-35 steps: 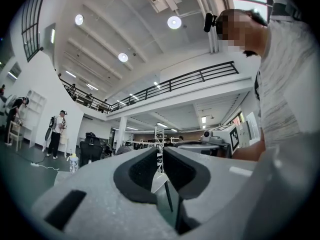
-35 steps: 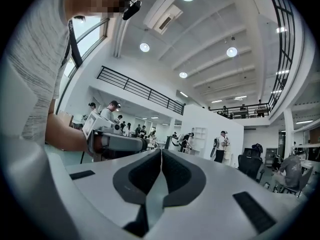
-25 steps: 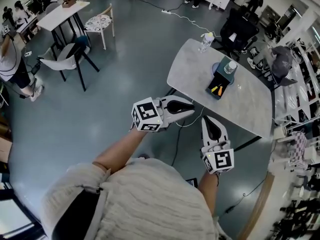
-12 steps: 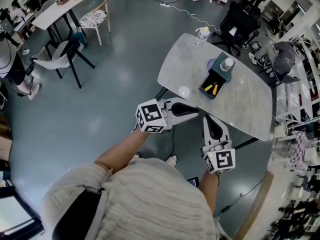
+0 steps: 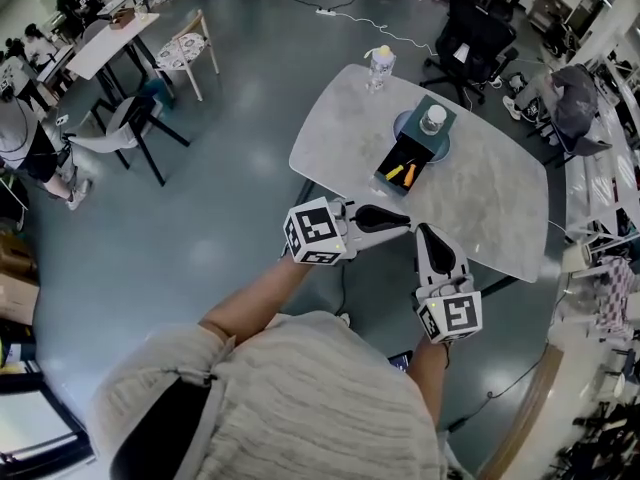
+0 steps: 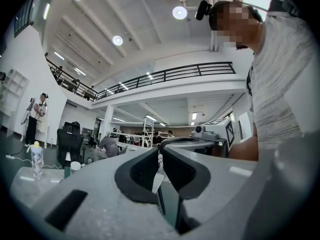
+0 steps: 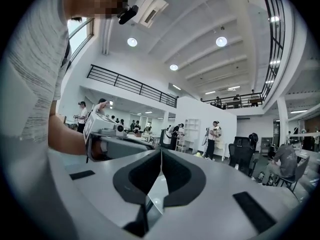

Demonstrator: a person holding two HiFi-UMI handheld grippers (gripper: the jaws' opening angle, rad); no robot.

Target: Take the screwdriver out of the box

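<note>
**We arrive at the table, the box is still untouched**

The screwdriver (image 5: 401,174), we think one of the orange and yellow handles, lies in the open box (image 5: 392,158). The box stands about the middle of the table (image 5: 340,138), just before a white-capped bottle (image 5: 432,120). In the last second the table has come nearer to us. The left gripper (image 5: 405,222) and the right gripper (image 5: 428,232) now hang at its near edge, apart from the box. Both have jaws pressed together, with nothing between. We judge they must spread before any grasp.
</note>
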